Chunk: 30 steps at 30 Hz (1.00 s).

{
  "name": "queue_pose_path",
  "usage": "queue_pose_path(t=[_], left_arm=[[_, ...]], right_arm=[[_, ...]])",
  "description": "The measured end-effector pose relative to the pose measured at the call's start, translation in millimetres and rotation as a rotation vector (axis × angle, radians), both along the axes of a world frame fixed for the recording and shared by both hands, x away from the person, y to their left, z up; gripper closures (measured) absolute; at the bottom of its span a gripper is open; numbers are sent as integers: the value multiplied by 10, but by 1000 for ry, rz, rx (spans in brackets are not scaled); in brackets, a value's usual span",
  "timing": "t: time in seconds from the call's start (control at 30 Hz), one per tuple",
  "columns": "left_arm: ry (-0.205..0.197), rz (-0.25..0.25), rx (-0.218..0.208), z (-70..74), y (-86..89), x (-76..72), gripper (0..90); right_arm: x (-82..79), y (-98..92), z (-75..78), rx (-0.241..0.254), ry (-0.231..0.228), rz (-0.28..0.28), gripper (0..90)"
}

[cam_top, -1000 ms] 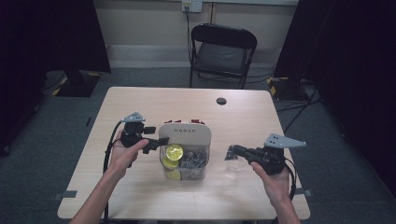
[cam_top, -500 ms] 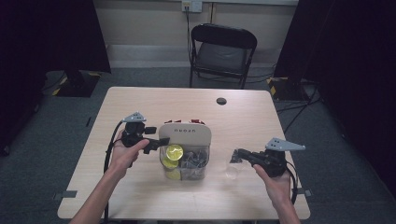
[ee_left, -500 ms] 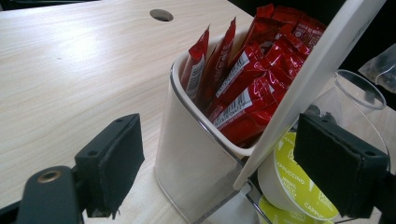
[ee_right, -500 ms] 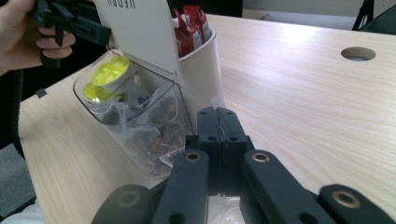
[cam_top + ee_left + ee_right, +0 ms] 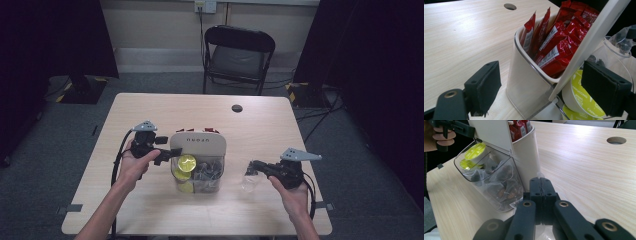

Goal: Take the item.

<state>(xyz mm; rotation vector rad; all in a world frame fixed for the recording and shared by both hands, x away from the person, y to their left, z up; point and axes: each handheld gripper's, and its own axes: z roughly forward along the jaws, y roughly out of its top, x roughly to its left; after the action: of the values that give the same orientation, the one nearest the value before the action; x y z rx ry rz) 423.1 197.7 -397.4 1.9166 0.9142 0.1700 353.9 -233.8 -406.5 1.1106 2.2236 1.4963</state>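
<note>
A clear organiser box with a white lid [image 5: 197, 145] stands mid-table. Its back compartment holds red sachets [image 5: 554, 42]. The clear front bin holds yellow-topped capsules [image 5: 187, 162] and clear packets of dark pieces [image 5: 504, 187]. My left gripper [image 5: 169, 148] is at the box's left side. Its jaws stand apart around the box's corner [image 5: 524, 85], and the left pad [image 5: 484, 90] is clear of the wall. My right gripper [image 5: 256, 166] is to the right of the box, low over the table. It is shut on a small clear plastic packet [image 5: 248, 181], whose edge pokes above the tips [image 5: 539, 174].
The light wooden table [image 5: 150, 115] has a round cable hole [image 5: 237, 108] at the back. A black folding chair [image 5: 239, 55] stands behind the table. A cable trails from each gripper toward the near edge. Bare tabletop lies to the right of the right hand.
My right gripper has sunk a little toward the table with the clear packet still in its jaws. The left gripper and the box have not moved.
</note>
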Motion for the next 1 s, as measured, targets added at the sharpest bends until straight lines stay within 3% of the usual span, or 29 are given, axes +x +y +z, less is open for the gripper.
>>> queue_pose_path(t=[0.57, 1.0], left_arm=[[1, 2, 3, -1, -1, -4, 159], [3, 1, 2, 0, -1, -7, 159]], right_arm=[[24, -8, -59, -10, 25, -17, 888], [28, -5, -73, -18, 31, -16, 805]])
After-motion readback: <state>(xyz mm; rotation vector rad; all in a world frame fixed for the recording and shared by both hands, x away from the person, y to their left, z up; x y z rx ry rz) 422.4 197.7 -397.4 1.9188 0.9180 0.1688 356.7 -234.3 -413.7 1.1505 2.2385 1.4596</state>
